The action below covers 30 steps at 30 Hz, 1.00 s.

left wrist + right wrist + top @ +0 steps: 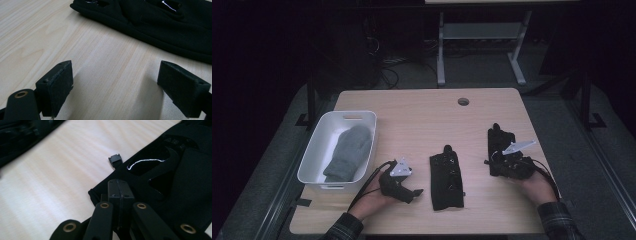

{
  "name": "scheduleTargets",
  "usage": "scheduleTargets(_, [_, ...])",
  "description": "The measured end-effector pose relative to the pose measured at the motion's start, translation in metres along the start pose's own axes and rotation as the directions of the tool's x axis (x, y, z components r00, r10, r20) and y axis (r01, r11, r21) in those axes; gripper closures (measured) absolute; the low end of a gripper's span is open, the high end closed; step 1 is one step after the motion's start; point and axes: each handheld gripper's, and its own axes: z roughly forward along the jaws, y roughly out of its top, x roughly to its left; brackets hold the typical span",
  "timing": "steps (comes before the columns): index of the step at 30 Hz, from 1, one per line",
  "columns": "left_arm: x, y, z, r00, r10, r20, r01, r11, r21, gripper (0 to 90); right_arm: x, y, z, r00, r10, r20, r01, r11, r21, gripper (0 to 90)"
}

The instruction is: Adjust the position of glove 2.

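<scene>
Right claw (119, 195) pinches black glove (175, 185) cuff, left claw (120, 87) agape.

1. From the high view, the room around my bench (422, 115) is very dark; the benchtop alone is moderately lit.
2. My left gripper (115, 87) casts soft shadows on the wood.
3. In the right gripper view, glare streaks the black glove (175, 182); the upper left corner is blurred.
4. Near links are out of focus.

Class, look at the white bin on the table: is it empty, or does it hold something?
Not empty. The white bin holds a grey mitten, lying flat inside its walls in the high view.
</scene>
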Motion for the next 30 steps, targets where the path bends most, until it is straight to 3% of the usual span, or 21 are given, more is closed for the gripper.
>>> scheduleTargets(14, [0.000, 0.000, 0.000, 1.0000, 0.000, -0.001, 0.000, 1.0000, -0.001, 12.2, 0.046, -0.012, -0.007, 0.9923, -0.081, -0.094, 0.082, 0.996, 0.017, 90.0])
scheduleTargets(25, [0.000, 0.000, 0.000, 1.0000, 0.001, -0.001, -0.001, 1.0000, -0.001, 12.2, 0.067, -0.017, -0.011, 0.9794, -0.130, -0.154, 0.136, 0.990, 0.029, 90.0])
scheduleTargets(28, [0.000, 0.000, 0.000, 1.0000, 0.001, 0.000, -0.001, 1.0000, -0.001, 12.1, 0.070, -0.016, -0.013, 0.9775, -0.149, -0.150, 0.153, 0.988, 0.018, 88.9])
scheduleTargets(30, [0.000, 0.000, 0.000, 1.0000, 0.001, 0.000, -0.001, 1.0000, 0.002, 12.1, 0.067, -0.013, -0.020, 0.9804, -0.136, -0.142, 0.133, 0.990, -0.037, 89.0])
